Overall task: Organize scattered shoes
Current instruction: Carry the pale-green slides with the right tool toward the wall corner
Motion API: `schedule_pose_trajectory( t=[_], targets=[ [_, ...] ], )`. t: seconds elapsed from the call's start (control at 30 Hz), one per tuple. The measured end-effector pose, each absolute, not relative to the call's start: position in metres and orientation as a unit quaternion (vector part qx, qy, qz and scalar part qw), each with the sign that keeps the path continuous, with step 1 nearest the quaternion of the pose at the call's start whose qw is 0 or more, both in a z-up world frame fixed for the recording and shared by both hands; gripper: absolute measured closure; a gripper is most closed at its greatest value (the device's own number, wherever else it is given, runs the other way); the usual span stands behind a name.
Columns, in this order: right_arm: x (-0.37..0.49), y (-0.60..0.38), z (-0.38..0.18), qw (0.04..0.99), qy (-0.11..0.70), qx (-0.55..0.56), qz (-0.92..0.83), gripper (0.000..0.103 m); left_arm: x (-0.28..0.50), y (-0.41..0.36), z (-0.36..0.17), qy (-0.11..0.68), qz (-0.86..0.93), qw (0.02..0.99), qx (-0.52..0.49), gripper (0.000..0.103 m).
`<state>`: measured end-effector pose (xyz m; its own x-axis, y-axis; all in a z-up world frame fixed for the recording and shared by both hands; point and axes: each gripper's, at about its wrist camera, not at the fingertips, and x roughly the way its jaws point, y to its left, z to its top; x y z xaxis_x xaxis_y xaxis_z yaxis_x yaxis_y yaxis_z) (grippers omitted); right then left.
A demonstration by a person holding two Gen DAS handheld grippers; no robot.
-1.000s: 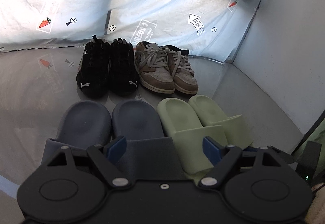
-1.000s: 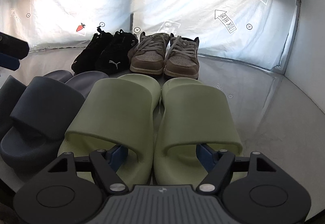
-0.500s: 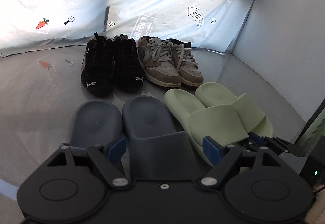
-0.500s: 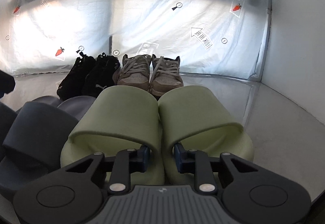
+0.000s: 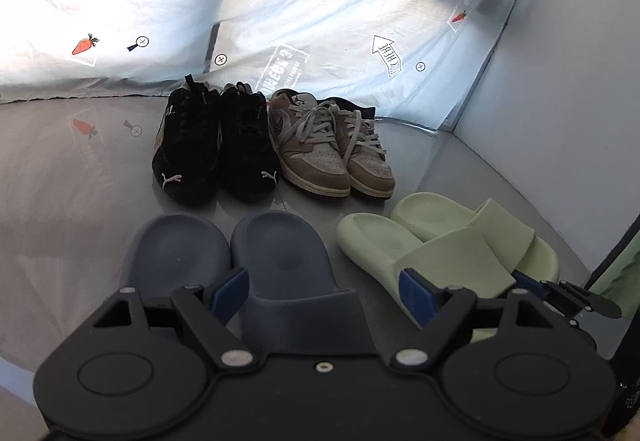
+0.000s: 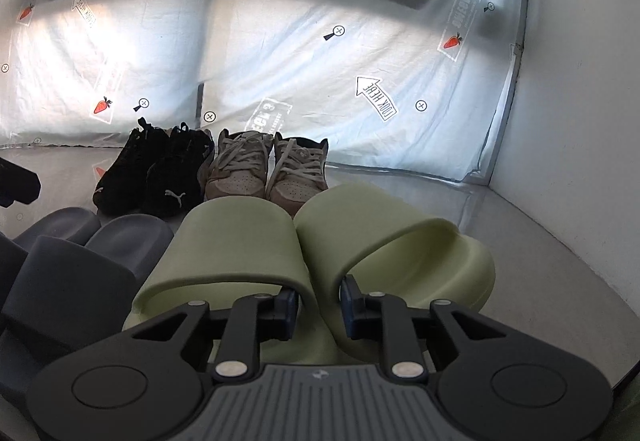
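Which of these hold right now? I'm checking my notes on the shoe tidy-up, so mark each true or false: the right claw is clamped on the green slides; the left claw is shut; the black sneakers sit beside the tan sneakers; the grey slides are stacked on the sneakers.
1. The right claw is clamped on the green slides. True; it pinches their inner straps together.
2. The left claw is shut. False; it is open above a grey slide.
3. The black sneakers sit beside the tan sneakers. True.
4. Grey slides are stacked on the sneakers. False; they lie on the floor in front.
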<state>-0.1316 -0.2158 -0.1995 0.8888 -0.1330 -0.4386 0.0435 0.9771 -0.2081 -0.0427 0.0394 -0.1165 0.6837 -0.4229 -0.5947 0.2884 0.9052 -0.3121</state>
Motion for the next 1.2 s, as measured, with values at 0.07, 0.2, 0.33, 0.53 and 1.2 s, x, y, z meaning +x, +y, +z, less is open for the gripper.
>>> schedule_pose_trajectory(
  t=[0.07,0.2,0.33,0.53,1.2],
  targets=[
    [-0.131,-0.223,-0.205,0.965,0.244,-0.084,-0.041,0.078,-0.043,0.041,-0.117,0.348,-0.192,0.913,-0.095,0.02],
    [-0.128,-0.242,-0.221,0.96,0.277,-0.033,-0.031,0.071,-0.044,0.044,-0.12,0.357,-0.184,0.912,-0.09,0.02],
    [-0.126,-0.248,-0.233,0.957,0.29,-0.016,-0.026,0.066,-0.042,0.047,-0.122,0.361,-0.175,0.912,-0.09,0.02],
    [-0.11,-0.234,-0.239,0.954,0.294,-0.064,-0.016,0.057,-0.036,0.041,-0.12,0.356,-0.178,0.913,-0.09,0.02],
    [-0.083,-0.258,-0.243,0.953,0.296,-0.043,0.042,0.034,-0.031,0.036,-0.119,0.362,-0.166,0.915,-0.074,0.02]
  ],
)
